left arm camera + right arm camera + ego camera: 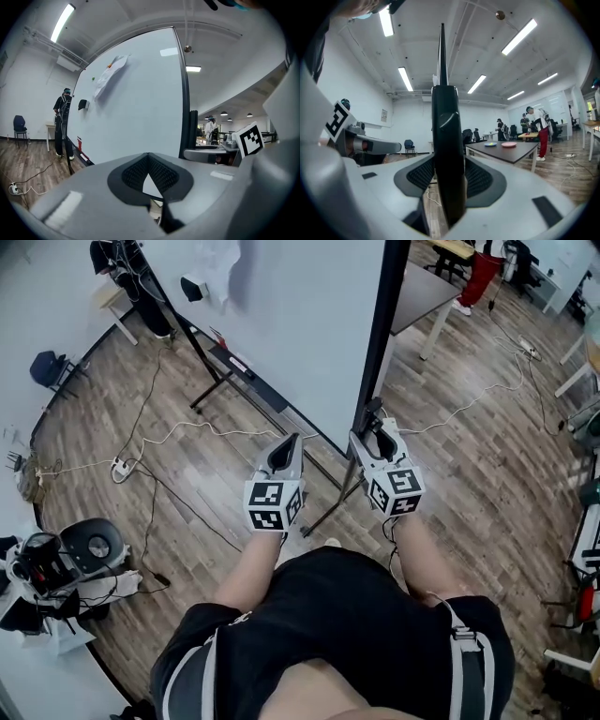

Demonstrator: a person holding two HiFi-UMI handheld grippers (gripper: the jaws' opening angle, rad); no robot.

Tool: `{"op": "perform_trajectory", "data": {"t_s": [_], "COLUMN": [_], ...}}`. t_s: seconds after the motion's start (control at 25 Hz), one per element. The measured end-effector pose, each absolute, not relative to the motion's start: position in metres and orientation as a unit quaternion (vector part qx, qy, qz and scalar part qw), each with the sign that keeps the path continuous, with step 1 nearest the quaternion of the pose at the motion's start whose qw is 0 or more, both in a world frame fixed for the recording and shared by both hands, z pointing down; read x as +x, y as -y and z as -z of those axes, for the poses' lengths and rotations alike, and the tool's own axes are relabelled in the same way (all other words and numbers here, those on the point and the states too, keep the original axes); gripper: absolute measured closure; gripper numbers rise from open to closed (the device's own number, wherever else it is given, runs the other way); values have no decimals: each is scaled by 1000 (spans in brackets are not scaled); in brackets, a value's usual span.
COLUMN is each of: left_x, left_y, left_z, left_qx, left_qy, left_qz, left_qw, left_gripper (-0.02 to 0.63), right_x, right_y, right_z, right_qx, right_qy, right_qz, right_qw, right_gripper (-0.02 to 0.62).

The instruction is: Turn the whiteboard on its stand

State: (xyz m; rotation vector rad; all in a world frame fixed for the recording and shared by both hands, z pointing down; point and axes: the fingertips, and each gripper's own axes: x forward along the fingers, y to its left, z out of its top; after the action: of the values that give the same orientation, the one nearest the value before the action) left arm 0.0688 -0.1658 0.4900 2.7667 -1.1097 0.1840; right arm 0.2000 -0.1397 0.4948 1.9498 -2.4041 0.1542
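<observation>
**Right gripper [375,435] clamped on the whiteboard [281,324] edge post; left gripper [288,448] closed on nothing**

Head view: the whiteboard stands on its stand at 12 o'clock from the person. Its black edge post [380,324] rises at 1 o'clock. The right gripper meets that post low down. The left gripper points toward the board's lower edge at 11 o'clock.

Left gripper view: the left gripper [148,157] has its jaws pressed together at the tips, with nothing between them. The whiteboard [136,108] fills the view from 9 to 1 o'clock.

Right gripper view: the black edge post [447,126] stands upright between the right gripper's [449,173] jaws, with both pads against it. The board runs edge-on toward 12 o'clock, and a table [506,151] sits at 3 o'clock.
</observation>
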Motion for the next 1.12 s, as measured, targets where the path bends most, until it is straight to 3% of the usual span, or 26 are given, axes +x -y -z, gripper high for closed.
{"op": "perform_trajectory", "data": {"t_s": [0.28,0.44,0.56,1.12], "left_x": [37,22,17,16], "left_y": [144,129,119,59], "left_z": [-485,-486,-491,-481], "left_qx": [925,928,930,947], "left_qy": [365,359,350,306], "left_qz": [-64,-63,-67,-69], "left_qw": [80,83,87,72], "left_gripper": [600,600,600,600], "right_x": [206,200,196,157], "right_y": [120,92,73,-3], "right_z": [-484,-474,-466,-472], "right_qx": [705,741,756,762], "right_qy": [707,671,654,646], "right_qz": [-57,-38,-25,-47], "right_qw": [17,-7,-15,-7], "right_gripper": [422,548,585,592]}}
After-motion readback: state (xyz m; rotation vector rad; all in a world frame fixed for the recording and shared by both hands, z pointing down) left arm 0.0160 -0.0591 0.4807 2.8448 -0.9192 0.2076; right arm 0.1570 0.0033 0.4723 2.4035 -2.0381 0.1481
